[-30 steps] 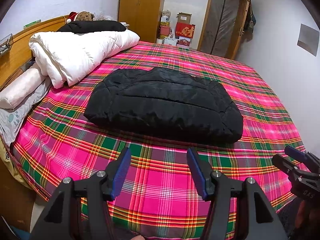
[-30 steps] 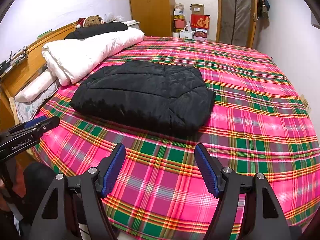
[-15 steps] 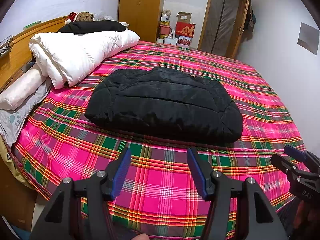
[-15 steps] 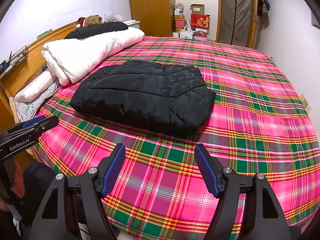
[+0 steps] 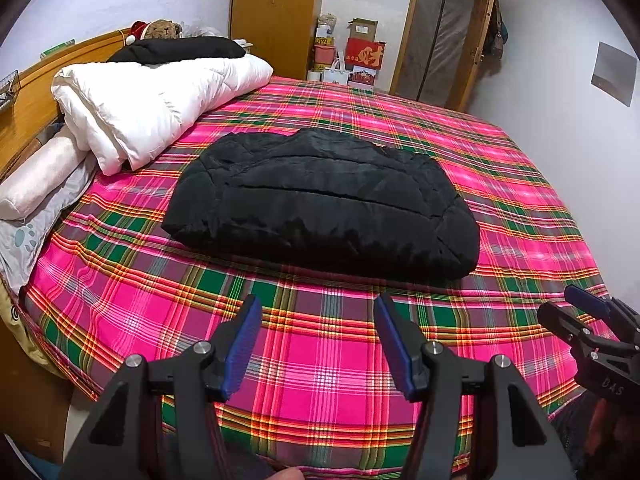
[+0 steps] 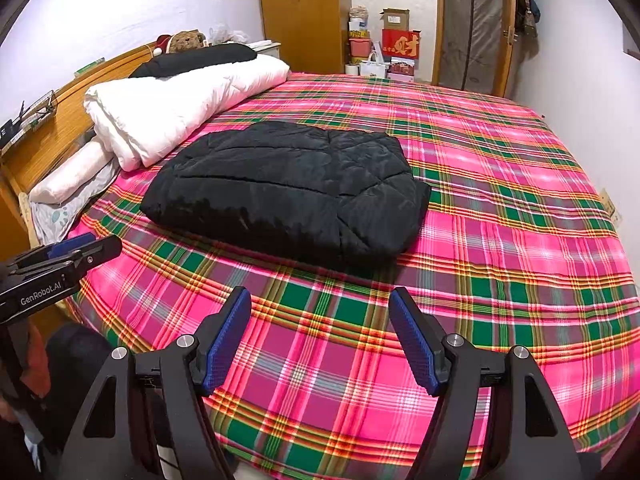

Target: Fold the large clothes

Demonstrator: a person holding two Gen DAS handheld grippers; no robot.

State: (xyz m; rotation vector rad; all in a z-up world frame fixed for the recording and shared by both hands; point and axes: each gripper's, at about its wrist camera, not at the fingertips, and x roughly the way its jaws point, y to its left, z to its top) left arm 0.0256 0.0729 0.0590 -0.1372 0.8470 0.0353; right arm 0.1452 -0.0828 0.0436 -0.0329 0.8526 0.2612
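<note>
Plaid-sheeted bed (image 5: pixel 320 368) filled the view. Folded black puffer jacket (image 5: pixel 320 208) lay mid-bed, beside the white duvet (image 5: pixel 160 96). Left gripper (image 5: pixel 318 340) and right gripper (image 6: pixel 320 332) hovered over the near edge, jaws apart, holding nothing.

bed (image 5: pixel 328 364): pink-green plaid sheet | white duvet (image 5: pixel 156 100): rolled along headboard | teddy bear (image 5: pixel 160 30): behind duvet | wardrobe (image 5: pixel 276 12): far wall | boxes (image 5: pixel 360 54): beside door (image 5: pixel 440 40)
</note>
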